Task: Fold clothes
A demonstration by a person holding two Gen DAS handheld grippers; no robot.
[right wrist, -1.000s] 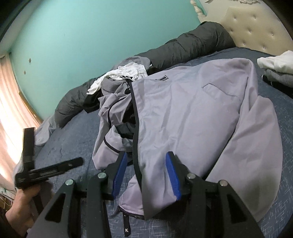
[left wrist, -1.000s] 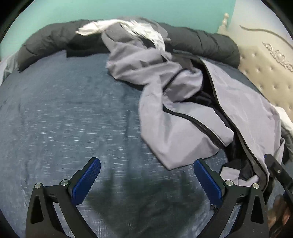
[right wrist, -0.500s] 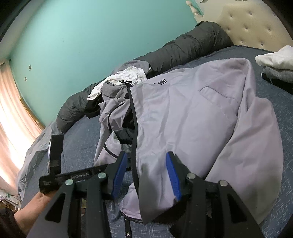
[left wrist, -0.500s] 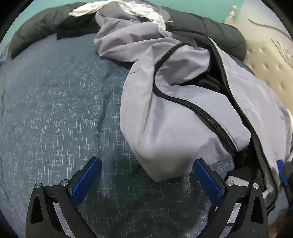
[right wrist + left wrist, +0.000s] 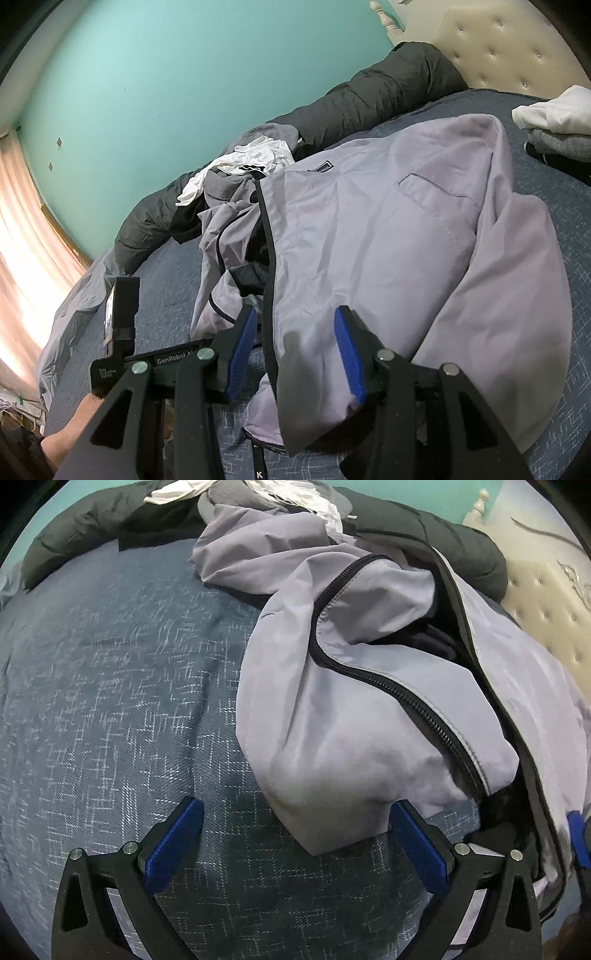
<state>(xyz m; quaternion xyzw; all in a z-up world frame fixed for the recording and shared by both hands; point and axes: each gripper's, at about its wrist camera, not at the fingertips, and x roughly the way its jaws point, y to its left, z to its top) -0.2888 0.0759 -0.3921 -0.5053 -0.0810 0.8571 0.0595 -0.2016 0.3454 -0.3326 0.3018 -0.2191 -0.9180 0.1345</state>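
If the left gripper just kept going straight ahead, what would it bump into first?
Most likely the bottom corner of the grey jacket, which lies just ahead between the open left gripper's pads. The blue bedspread sits right underneath, so depth is hard to judge.

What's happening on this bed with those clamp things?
A person is folding clothes using two tools. The right hand-held gripper has the hem of a light grey zip-up jacket between its blue pads, though a firm pinch isn't clear. The left hand-held gripper hangs open over the dark blue bedspread, near the jacket's crumpled other half. Nothing is folded yet.
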